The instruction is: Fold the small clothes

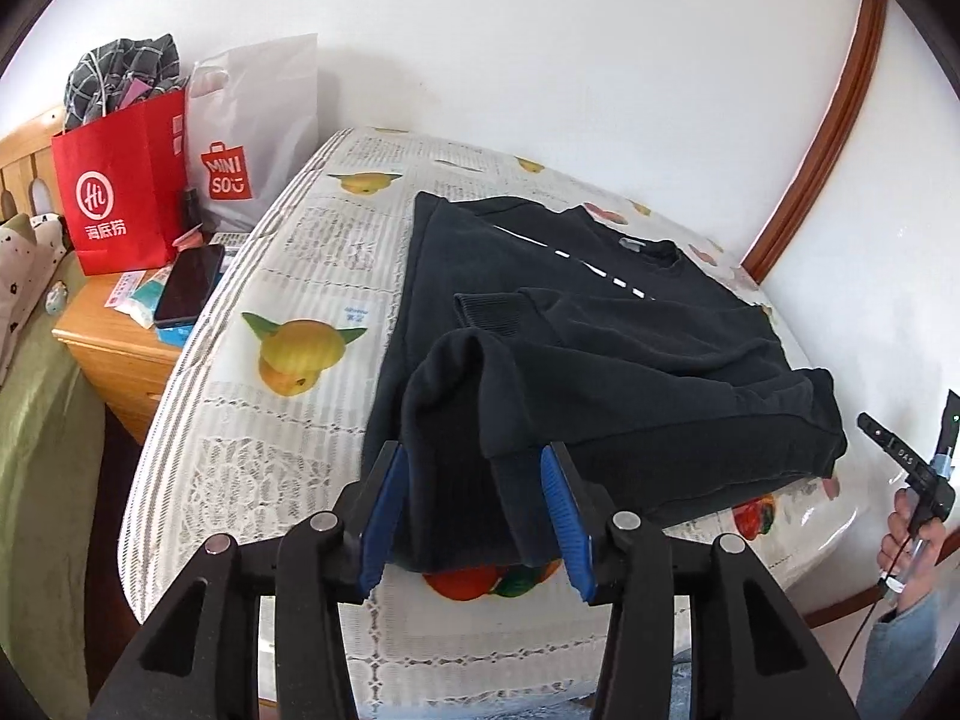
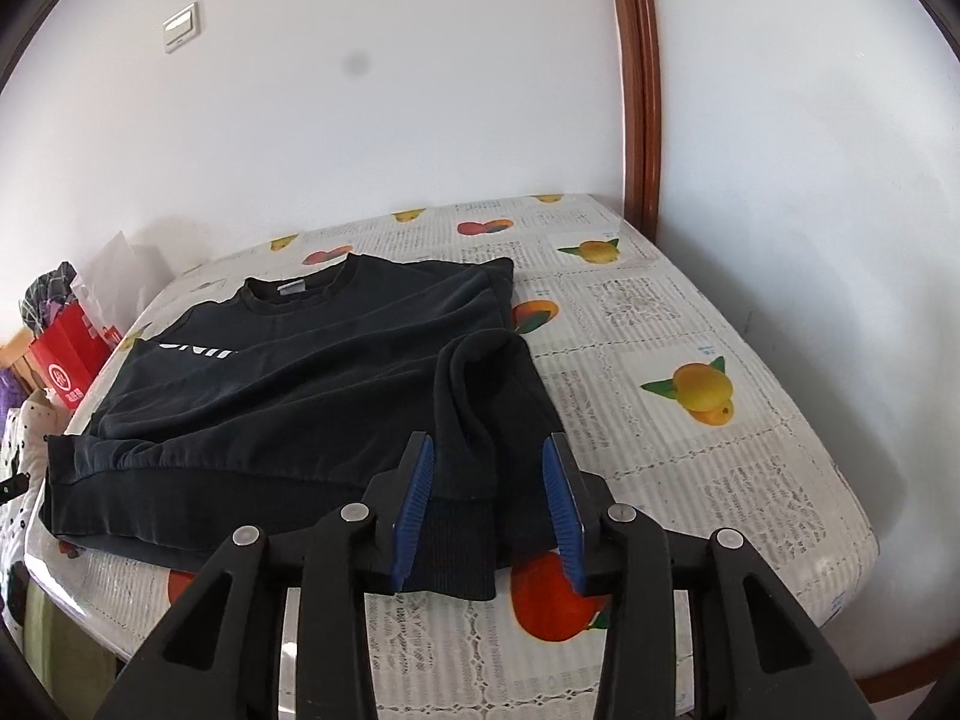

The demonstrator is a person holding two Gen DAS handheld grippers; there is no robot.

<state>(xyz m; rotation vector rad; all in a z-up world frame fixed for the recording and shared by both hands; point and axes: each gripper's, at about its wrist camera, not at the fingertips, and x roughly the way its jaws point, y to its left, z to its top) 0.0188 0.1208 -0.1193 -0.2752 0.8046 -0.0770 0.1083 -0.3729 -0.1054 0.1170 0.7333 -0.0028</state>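
A black sweatshirt (image 1: 600,348) with white lettering lies on the table, its sleeves folded in over the body. It also shows in the right wrist view (image 2: 312,384). My left gripper (image 1: 477,504) is open, its blue pads on either side of the near left hem corner and a folded sleeve. My right gripper (image 2: 489,507) is open, its pads on either side of the near right hem corner and ribbed cuff. Neither clamps the cloth.
The table (image 2: 690,480) has a fruit-print plastic cover and stands against a white wall. A wooden nightstand (image 1: 114,348) to the left holds a red bag (image 1: 120,192), a white Miniso bag (image 1: 252,138) and a phone (image 1: 189,291). A wooden door frame (image 2: 639,78) stands behind.
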